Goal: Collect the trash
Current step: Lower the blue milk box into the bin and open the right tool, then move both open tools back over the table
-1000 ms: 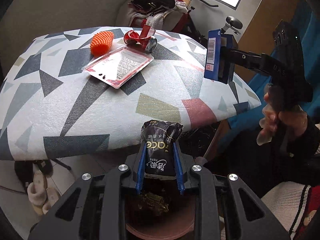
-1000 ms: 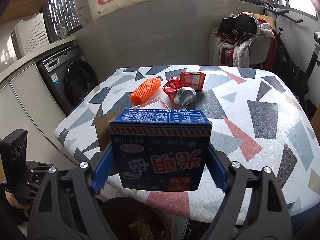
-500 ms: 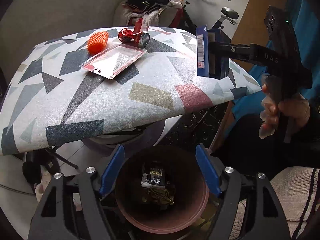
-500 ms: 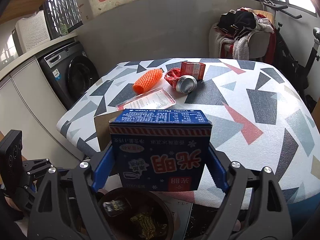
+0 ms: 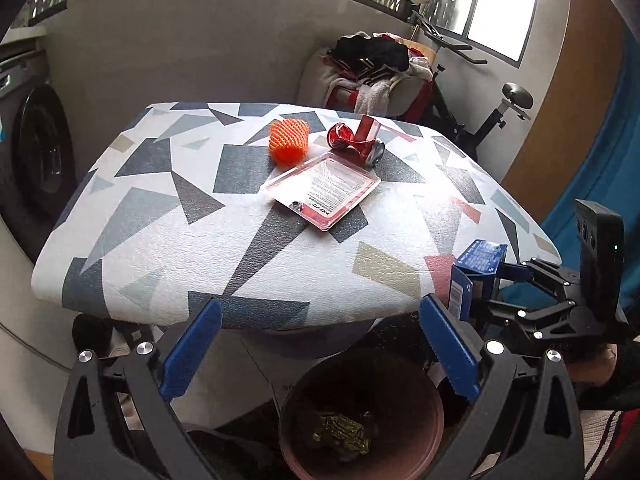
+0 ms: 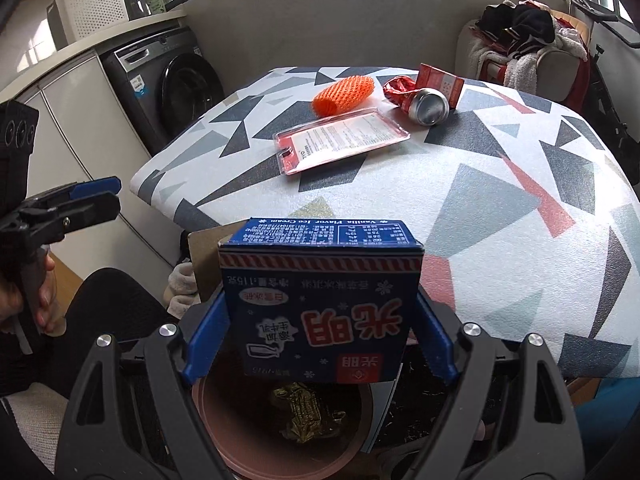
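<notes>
Your right gripper (image 6: 320, 336) is squeezing the blue box (image 6: 320, 304) from both sides. Its blue pads press flat on the left and right walls of the box, so the box is held tight. The box hangs just past the near edge of the table (image 6: 500, 248), right above the brown bin (image 6: 224, 432). In the left wrist view you can see the same box (image 5: 476, 276) from the side, held up beside the table's corner.

Your left gripper (image 5: 320, 344) has just been opening, and now its fingers stand wide apart with nothing between them. It points down over the bin (image 5: 420, 440) too.

Inside the bin lies a shiny gold wrapper (image 6: 308, 416), crumpled up. A dark wrapper lies just beside it in the left wrist view, but it is hard to make out.

More trash sits on the table, well away from both grippers. An orange foam net (image 5: 288, 142) lies near the far side. Just beside it is a crushed red can (image 6: 420, 100), lying on its side with its silver end facing you. A small red box (image 6: 440, 82) stands right behind the can. A flat clear plastic pack (image 5: 324, 190) with a printed card lies nearer to you, just in front of the net and the can.

Behind the table there is a chair piled with clothes (image 5: 372, 64). A washing machine (image 6: 176, 80) stands off to the left.
</notes>
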Action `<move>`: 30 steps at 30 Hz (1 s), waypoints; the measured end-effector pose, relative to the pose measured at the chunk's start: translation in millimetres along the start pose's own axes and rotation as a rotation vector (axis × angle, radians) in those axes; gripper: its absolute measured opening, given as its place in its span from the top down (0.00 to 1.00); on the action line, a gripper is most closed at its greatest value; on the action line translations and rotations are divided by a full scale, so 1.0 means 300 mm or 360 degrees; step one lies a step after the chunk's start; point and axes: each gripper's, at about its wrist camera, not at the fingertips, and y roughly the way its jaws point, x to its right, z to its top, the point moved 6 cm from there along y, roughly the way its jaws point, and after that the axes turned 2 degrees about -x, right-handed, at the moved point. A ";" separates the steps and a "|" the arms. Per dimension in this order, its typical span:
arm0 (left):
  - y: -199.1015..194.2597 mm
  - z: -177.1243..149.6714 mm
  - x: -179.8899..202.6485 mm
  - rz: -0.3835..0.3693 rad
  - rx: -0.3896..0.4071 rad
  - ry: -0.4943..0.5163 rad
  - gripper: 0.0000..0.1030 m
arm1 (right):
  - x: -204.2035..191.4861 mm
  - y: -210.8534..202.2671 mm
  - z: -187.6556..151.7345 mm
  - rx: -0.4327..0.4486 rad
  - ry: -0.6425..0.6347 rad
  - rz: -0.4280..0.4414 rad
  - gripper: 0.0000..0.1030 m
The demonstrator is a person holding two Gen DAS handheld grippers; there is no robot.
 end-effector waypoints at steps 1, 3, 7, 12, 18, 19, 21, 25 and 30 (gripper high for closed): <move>-0.003 -0.001 -0.008 0.0010 0.0003 -0.0005 0.06 | -0.013 0.010 -0.011 -0.0023 -0.0019 0.0006 0.20; -0.006 -0.003 -0.020 0.0025 0.0006 -0.0011 0.06 | -0.036 0.034 -0.031 -0.0077 -0.0053 0.0022 0.20; -0.007 -0.009 -0.036 0.0041 0.0008 -0.0023 0.06 | -0.069 0.074 -0.061 -0.0164 -0.0097 0.0038 0.20; -0.002 -0.014 -0.056 0.0051 0.0000 -0.0045 0.06 | -0.086 0.115 -0.090 -0.0256 -0.0114 0.0056 0.20; 0.006 -0.016 -0.070 0.0050 -0.0010 -0.0068 0.06 | -0.100 0.135 -0.106 -0.0299 -0.0139 0.0077 0.20; 0.007 -0.016 -0.069 0.0050 -0.0011 -0.0068 0.06 | -0.102 0.136 -0.105 -0.0301 -0.0140 0.0081 0.20; 0.008 -0.017 -0.068 0.0049 -0.0012 -0.0068 0.06 | -0.105 0.137 -0.104 -0.0299 -0.0146 0.0085 0.14; 0.010 -0.017 -0.069 0.0054 -0.0013 -0.0068 0.06 | -0.100 0.132 -0.096 -0.0276 -0.0148 0.0054 0.06; 0.014 -0.021 -0.070 0.0052 -0.0019 -0.0072 0.06 | -0.077 0.132 -0.091 -0.0266 -0.0108 0.0025 0.06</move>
